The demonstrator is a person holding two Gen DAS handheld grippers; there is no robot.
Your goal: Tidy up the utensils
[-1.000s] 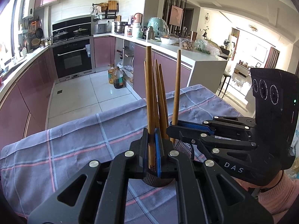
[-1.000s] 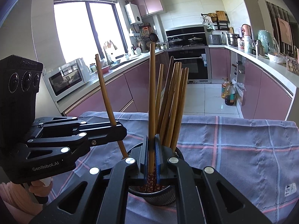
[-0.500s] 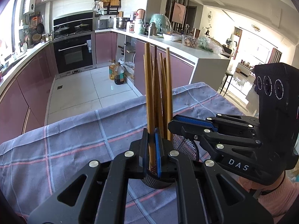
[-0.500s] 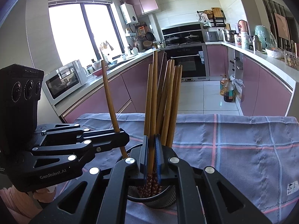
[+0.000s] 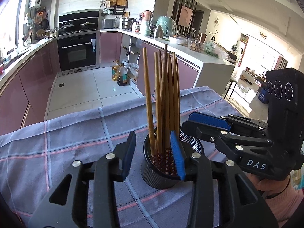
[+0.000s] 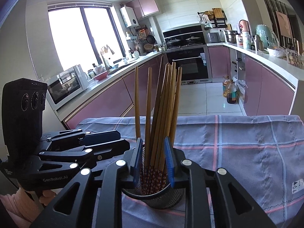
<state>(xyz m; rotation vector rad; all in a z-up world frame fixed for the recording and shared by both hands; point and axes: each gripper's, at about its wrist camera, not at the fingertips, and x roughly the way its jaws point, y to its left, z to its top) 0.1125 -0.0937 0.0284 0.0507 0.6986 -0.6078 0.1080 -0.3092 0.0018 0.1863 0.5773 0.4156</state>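
Observation:
Several wooden chopsticks (image 5: pixel 165 98) with patterned red ends stand upright in a black mesh cup (image 5: pixel 161 178) on the checked tablecloth (image 5: pixel 66 142). My left gripper (image 5: pixel 153 153) hangs just before the cup, its jaws opening, blue pads either side of the chopsticks and not pressing them. My right gripper (image 5: pixel 187 123) comes in from the right beside the cup's rim. In the right wrist view the chopsticks (image 6: pixel 161 114) rise between the right gripper's (image 6: pixel 153 161) opening pads, untouched, above the cup (image 6: pixel 163 199). The left gripper (image 6: pixel 121 140) sits at the left.
The tablecloth (image 6: pixel 237 152) ends at the table's far edge, with the kitchen floor beyond. Oil bottles (image 5: pixel 119 74) stand on the floor by the pink cabinets. A hand in a pink sleeve (image 5: pixel 281 199) holds the right gripper.
Each gripper was shut on a chopstick held over the cup. Both have opened, and those chopsticks now stand in the cup with the others.

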